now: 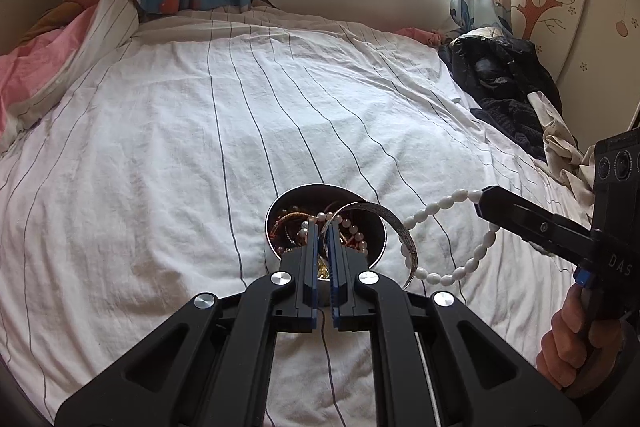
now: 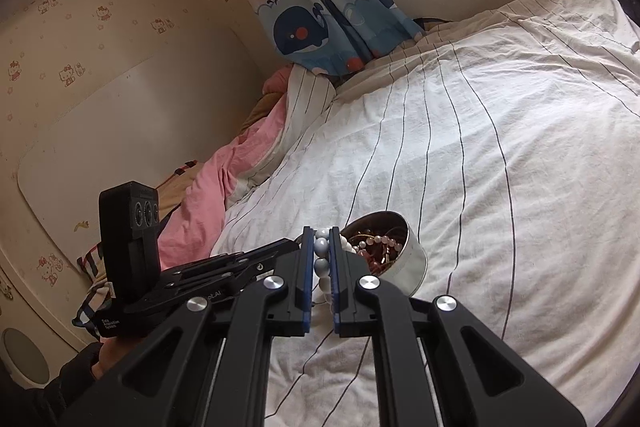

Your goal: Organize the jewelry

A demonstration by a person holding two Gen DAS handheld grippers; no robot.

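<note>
While the left hand-held gripper [image 1: 323,227] pinches a silver bangle [image 1: 394,227], seemingly, right hand-held gripper [image 2: 321,231] clamps white bead bracelet [image 1: 436,227], above tin [image 1: 280,211]

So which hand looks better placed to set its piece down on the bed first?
Probably the right. The right gripper holds the white bead bracelet out over bare sheet, beside the tin. The left gripper holds the silver bangle right over the tin's tangled jewelry.
</note>
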